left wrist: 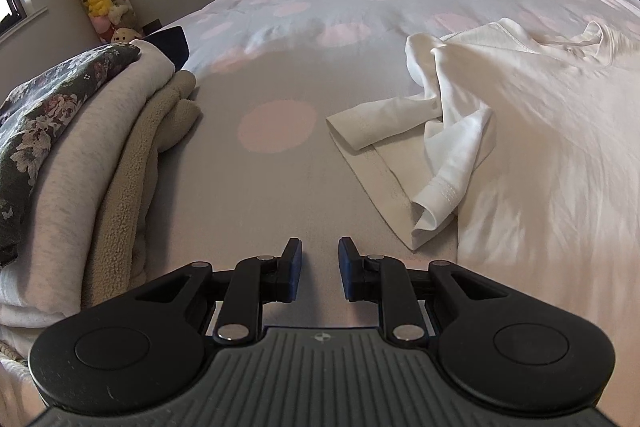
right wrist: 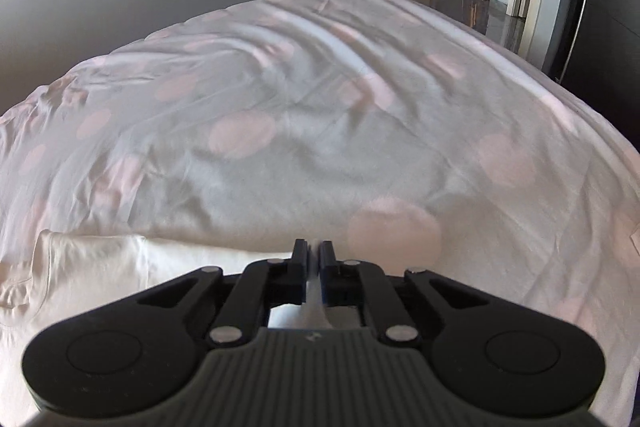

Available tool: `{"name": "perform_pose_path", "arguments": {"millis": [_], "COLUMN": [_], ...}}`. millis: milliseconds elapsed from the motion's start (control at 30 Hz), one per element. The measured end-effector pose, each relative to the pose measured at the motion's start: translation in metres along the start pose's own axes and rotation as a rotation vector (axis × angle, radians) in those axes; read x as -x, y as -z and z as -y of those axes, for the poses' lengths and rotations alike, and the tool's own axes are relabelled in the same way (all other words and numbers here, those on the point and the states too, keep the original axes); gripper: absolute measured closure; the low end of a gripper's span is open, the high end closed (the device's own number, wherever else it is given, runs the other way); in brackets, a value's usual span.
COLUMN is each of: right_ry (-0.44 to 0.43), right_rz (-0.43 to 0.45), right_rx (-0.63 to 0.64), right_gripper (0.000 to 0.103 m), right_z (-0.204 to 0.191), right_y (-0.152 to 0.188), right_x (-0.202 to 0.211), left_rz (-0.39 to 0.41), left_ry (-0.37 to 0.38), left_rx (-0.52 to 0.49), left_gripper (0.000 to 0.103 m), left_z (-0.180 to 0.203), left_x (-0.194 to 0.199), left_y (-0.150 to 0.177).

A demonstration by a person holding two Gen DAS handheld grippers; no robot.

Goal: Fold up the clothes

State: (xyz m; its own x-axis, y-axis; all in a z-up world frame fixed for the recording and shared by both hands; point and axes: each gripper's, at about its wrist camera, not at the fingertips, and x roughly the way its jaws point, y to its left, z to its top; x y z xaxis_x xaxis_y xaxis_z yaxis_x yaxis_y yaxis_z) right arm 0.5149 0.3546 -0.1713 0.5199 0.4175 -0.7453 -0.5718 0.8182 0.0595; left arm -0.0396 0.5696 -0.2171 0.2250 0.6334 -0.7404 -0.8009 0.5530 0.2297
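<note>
The white shirt [left wrist: 520, 115] lay spread on the bed [left wrist: 280, 187], to the right in the left wrist view, its near sleeve bunched and twisted across the hem; a stack of folded clothes [left wrist: 80, 147] sat at the bed's left edge. The right gripper [right wrist: 314, 255] had its fingers clenched on a thin ridge of the shirt's white cloth [right wrist: 80, 267], the fabric pinched between the pads and running back under the body of the tool. The left gripper [left wrist: 320, 259] hung over bare bedcover, its fingers released with a narrow gap between them and nothing inside, near the shirt's lower corner but apart from it.

The step in hand looked like the opening grasp for a fold; to do it well, the left fingers probably needed to take the matching edge on their side before anything was lifted, so both grips would sit on the same seam line; the twisted sleeve likely wanted straightening first, or it would be trapped inside the fold; a single layer in the right pinch would serve better than a gathered wad; whether it held one layer could not be told.
</note>
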Motion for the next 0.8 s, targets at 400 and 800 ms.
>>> {"name": "perform_pose_path", "arguments": {"millis": [400,800], "right_ry": [-0.007,-0.155], "right_rz": [0.135,0.117], "right_rx": [0.058,0.091], "right_gripper": [0.076,0.076], "right_z": [-0.013,-0.031], "right_y": [0.079,0.162], "right_x": [0.068,0.117], "left_rz": [0.087,0.145], "left_ry": [0.109,0.229], "left_rx": [0.196,0.004], "left_gripper": [0.069,0.054], "left_z": [-0.028,-0.009], "left_x": [0.008,-0.037], "left_y": [-0.011,-0.057]}}
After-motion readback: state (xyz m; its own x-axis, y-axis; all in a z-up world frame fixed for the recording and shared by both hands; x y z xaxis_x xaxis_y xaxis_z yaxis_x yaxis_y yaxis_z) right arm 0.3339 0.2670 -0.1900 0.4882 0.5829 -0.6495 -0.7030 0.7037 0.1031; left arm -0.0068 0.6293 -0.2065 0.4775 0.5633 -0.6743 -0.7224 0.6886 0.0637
